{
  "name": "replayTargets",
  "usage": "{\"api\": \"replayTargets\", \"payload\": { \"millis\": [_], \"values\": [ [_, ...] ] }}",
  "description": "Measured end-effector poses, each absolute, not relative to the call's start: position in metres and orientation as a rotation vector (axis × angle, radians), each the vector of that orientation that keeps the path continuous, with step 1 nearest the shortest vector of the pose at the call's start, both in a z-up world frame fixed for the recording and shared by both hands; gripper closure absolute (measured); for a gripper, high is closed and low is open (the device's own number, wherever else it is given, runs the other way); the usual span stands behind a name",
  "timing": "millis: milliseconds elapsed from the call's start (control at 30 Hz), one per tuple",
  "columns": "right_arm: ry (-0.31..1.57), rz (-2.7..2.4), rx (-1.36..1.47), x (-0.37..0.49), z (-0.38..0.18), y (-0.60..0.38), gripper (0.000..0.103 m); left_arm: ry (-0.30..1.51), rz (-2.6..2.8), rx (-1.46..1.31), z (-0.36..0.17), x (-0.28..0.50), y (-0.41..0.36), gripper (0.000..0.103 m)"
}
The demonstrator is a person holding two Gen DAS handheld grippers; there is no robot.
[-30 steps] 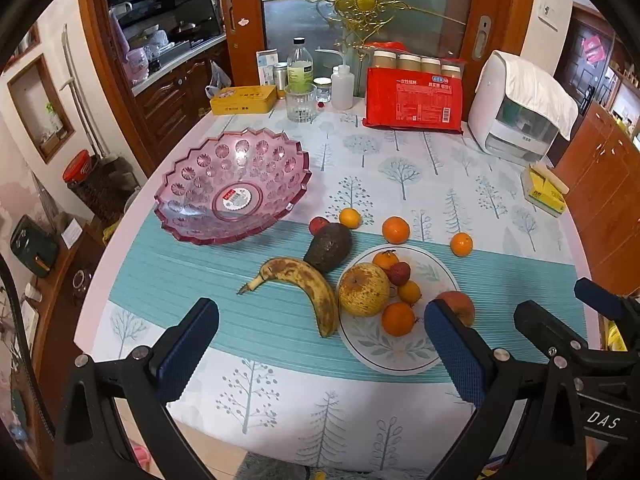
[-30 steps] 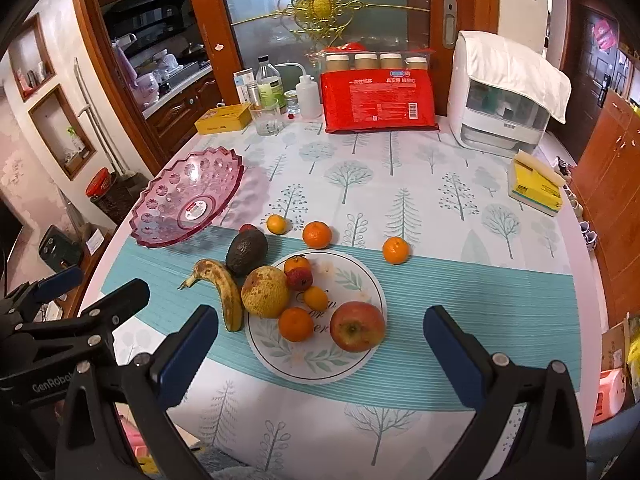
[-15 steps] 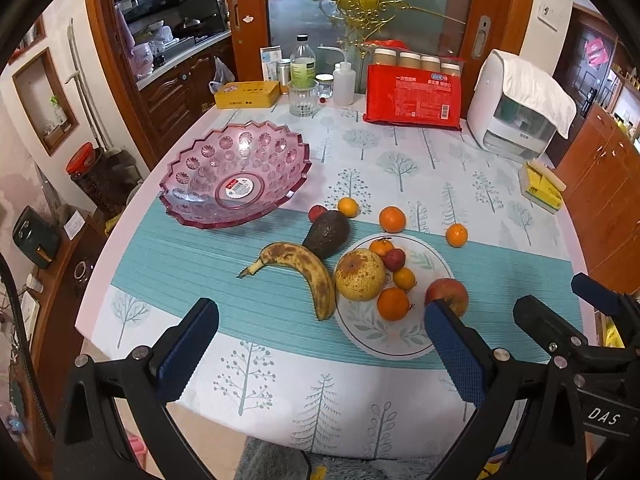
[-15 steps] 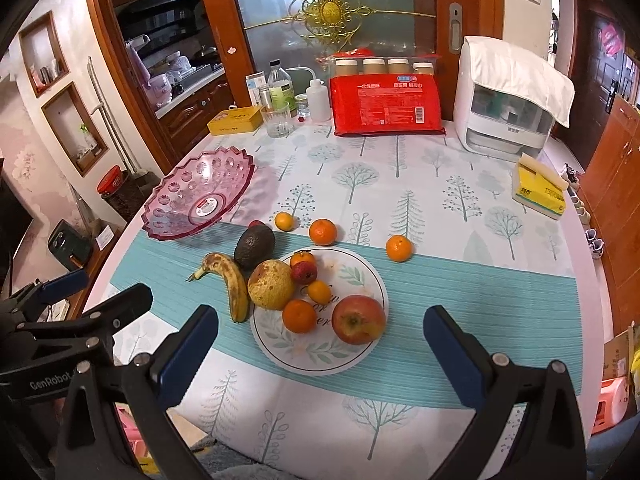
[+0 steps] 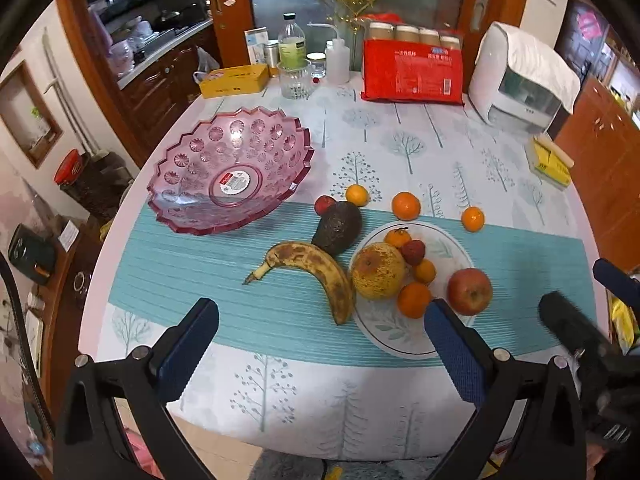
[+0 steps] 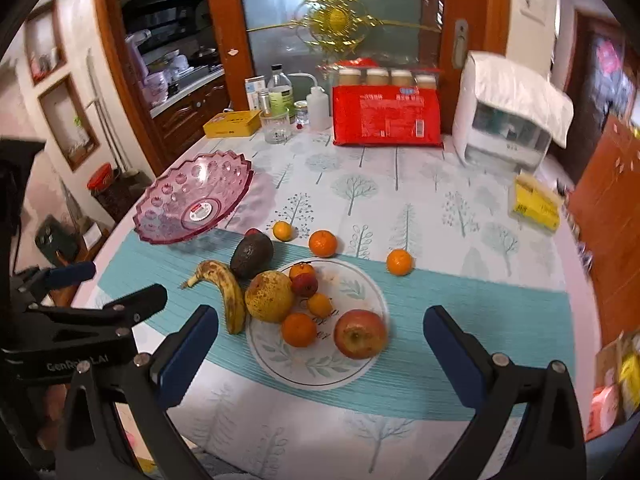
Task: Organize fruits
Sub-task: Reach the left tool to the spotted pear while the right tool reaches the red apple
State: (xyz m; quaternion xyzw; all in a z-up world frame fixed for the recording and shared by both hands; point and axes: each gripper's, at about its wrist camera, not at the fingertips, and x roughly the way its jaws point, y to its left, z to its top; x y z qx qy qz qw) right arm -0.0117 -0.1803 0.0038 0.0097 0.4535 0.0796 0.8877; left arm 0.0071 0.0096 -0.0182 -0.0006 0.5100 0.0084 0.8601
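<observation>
Desk (image 5: 400, 128) holdings: empty pink glass bowl (image 5: 230, 170) at left; banana (image 5: 316, 272) and avocado (image 5: 338, 226) between bowl and white plate (image 5: 400, 340), which carries a red apple (image 5: 469, 291), a yellowish pear (image 5: 377, 270) and small oranges. Three loose oranges lie behind the plate. Left gripper (image 5: 320, 356) and right gripper (image 6: 320, 356): jaws released wide, above the near desk edge, grasping nothing.

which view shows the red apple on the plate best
The right wrist view: the red apple sits whole and unblocked on the white plate. In the left wrist view, the apple lies just beside a blue finger pad.
</observation>
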Motion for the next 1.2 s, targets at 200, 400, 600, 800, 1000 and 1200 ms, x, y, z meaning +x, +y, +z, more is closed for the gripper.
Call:
{"api": "replayTargets", "payload": {
  "millis": [200, 400, 600, 800, 1000, 1200],
  "values": [
    [0.983, 0.029, 0.116, 0.002, -0.017, -0.189, 0.000, 1.105, -0.054, 0.050, -0.035, 0.028, 0.026, 0.001],
    [1.066, -0.072, 0.181, 0.010, -0.044, -0.194, 0.000, 1.145, -0.172, 0.071, -0.060, 0.050, 0.033, 0.001],
    [1.123, -0.150, 0.192, 0.008, -0.068, -0.195, 0.001, 1.236, -0.217, 0.057, -0.096, 0.074, 0.039, 0.001],
    [1.165, -0.190, 0.259, 0.009, -0.093, -0.208, 0.009, 1.252, -0.274, 0.075, -0.112, 0.085, 0.026, 0.001],
    [1.215, -0.195, 0.319, 0.016, -0.117, -0.219, 0.014, 1.273, -0.336, 0.110, -0.127, 0.092, 0.002, 0.001],
    [1.243, -0.173, 0.291, 0.029, -0.133, -0.220, 0.014, 1.297, -0.377, 0.121, -0.143, 0.102, -0.020, 0.007]
  ]
}}
